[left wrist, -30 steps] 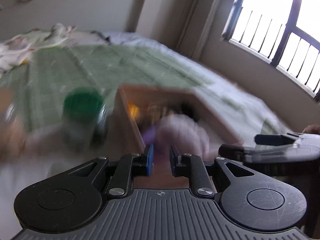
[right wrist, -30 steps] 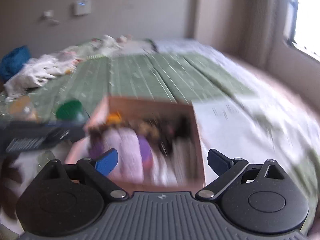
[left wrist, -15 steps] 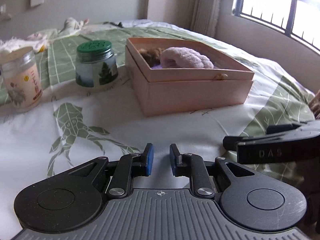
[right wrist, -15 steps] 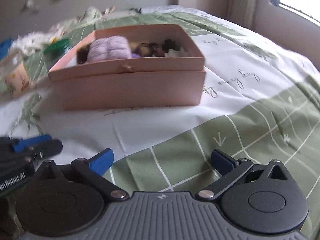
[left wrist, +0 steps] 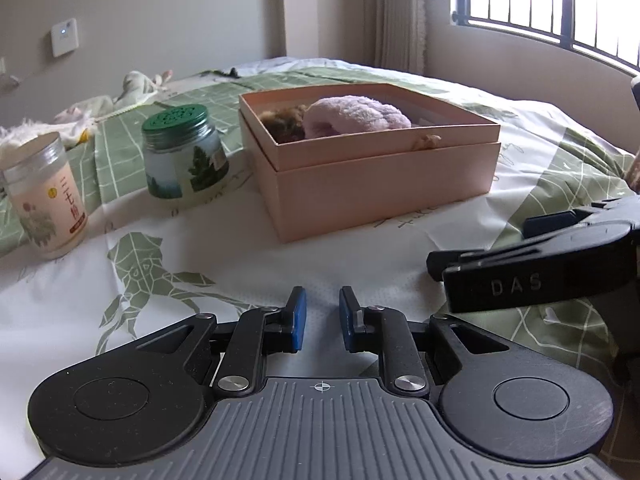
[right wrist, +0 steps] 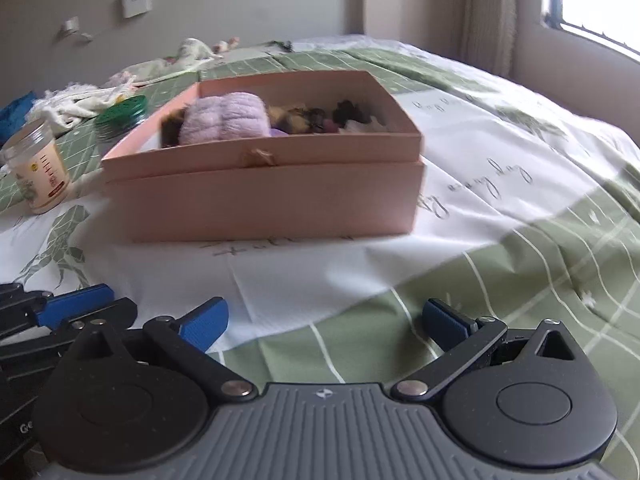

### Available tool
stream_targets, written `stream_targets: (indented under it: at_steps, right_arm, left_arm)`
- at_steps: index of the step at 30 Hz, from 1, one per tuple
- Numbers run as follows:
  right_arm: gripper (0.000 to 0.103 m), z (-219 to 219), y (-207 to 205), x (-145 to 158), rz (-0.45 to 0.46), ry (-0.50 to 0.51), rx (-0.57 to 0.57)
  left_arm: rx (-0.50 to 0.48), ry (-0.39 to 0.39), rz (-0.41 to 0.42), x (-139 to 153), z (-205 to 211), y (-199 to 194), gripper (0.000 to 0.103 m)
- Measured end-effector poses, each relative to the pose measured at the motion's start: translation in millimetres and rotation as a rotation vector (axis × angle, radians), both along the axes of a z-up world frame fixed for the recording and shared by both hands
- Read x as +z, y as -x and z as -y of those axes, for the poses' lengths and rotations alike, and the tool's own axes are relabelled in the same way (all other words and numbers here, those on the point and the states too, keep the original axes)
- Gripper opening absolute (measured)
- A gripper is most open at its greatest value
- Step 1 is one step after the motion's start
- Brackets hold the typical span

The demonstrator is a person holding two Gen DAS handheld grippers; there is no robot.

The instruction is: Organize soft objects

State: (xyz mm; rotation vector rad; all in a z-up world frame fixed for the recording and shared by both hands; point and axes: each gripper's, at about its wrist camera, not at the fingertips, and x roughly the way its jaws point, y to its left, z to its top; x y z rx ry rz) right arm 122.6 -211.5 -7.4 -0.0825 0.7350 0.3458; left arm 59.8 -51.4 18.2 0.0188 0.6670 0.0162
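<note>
A pink cardboard box (left wrist: 384,184) (right wrist: 264,196) sits on the bed. It holds a fluffy lilac soft item (left wrist: 356,114) (right wrist: 226,120) and brown and dark soft items (left wrist: 286,122) (right wrist: 312,116). My left gripper (left wrist: 322,316) hovers low over the sheet in front of the box, jaws nearly shut with a narrow gap, empty. My right gripper (right wrist: 324,320) is open and empty, also in front of the box. The right gripper also shows in the left wrist view (left wrist: 536,264), and the left gripper's tips in the right wrist view (right wrist: 76,306).
A green-lidded glass jar (left wrist: 182,152) (right wrist: 120,114) and a clear jar with a label (left wrist: 46,196) (right wrist: 40,166) stand left of the box. Crumpled white cloths (left wrist: 92,108) (right wrist: 84,98) lie further back. A barred window (left wrist: 560,8) is on the right.
Both grippers pulled back and down from above the box to low over the sheet in front of it. Jaw openings have not changed.
</note>
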Motion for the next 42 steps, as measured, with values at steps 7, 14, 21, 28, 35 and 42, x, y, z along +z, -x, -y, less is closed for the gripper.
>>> stream_targets:
  at_steps: [7, 14, 21, 28, 35, 42]
  right_arm:
    - [0.103, 3.8, 7.0, -4.7, 0.051, -0.002, 0.02]
    - [0.103, 4.5, 7.4, -5.2, 0.058, -0.01, 0.018]
    - [0.103, 4.4, 6.8, -5.2, 0.06, -0.013, 0.019]
    - [0.103, 4.8, 8.4, -6.2, 0.061, -0.016, 0.016]
    - [0.103, 4.8, 8.3, -6.2, 0.061, -0.015, 0.016]
    - [0.103, 4.8, 8.3, -6.2, 0.061, -0.015, 0.016]
  left_arm:
    - [0.016, 0.05, -0.012, 0.2, -6.5, -3.6, 0.021]
    - [0.024, 0.059, -0.015, 0.0, -6.8, -7.3, 0.021]
    - [0.021, 0.057, -0.014, -0.4, -7.1, -7.6, 0.021]
    - [0.024, 0.067, -0.014, -0.1, -7.3, -8.4, 0.021]
    - [0.023, 0.07, -0.015, -0.3, -8.1, -9.1, 0.021]
    - [0.023, 0.07, -0.014, -0.6, -7.9, -9.4, 0.021]
